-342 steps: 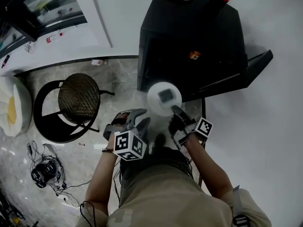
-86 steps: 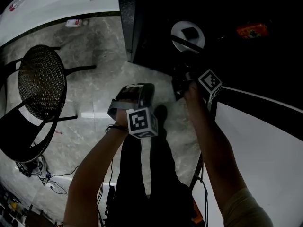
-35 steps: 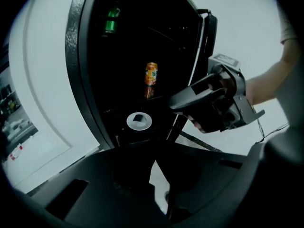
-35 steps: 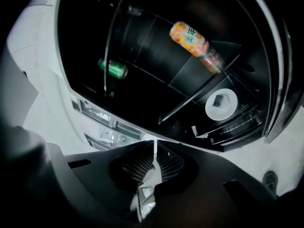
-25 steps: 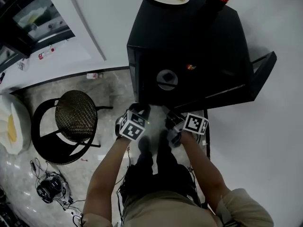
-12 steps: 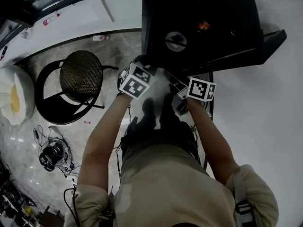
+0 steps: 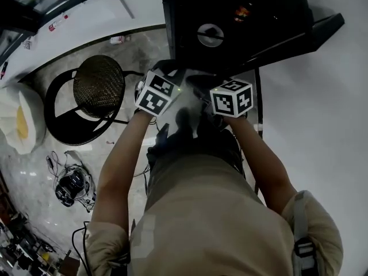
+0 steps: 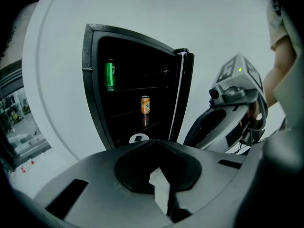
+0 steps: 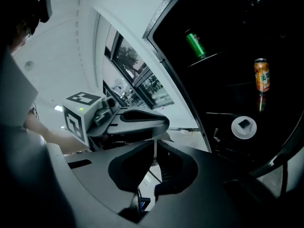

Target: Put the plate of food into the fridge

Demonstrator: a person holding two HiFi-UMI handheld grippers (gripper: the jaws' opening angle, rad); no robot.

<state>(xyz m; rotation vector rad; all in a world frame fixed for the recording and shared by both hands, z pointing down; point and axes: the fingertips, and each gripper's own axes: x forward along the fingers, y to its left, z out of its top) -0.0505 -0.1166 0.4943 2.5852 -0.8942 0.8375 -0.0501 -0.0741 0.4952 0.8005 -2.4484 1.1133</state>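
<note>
The white plate [image 7: 210,34] with a dark piece of food lies on a low shelf inside the open black fridge [image 7: 190,4]. It shows again as a plate [image 8: 139,138] below an orange can [image 8: 145,104], and as a plate [image 9: 244,127] right of my jaws. My left gripper [image 7: 164,73] and right gripper [image 7: 210,91] hang side by side in front of the fridge, short of the opening. The left gripper [image 8: 157,142] has its jaws together with nothing in them. On the right gripper [image 9: 155,145] the jaws also meet, empty.
The fridge door [image 7: 299,36] stands open to the right. A green can [image 8: 109,74] stands on an upper shelf. A round black chair [image 7: 99,91] sits on the floor to the left, with cables [image 7: 72,183] beyond it and a small bottle [image 7: 119,39] by the wall.
The plate, earlier carried in the right gripper, now rests on the fridge shelf. Over the last second both grippers have drawn back from the fridge and risen toward the camera.
</note>
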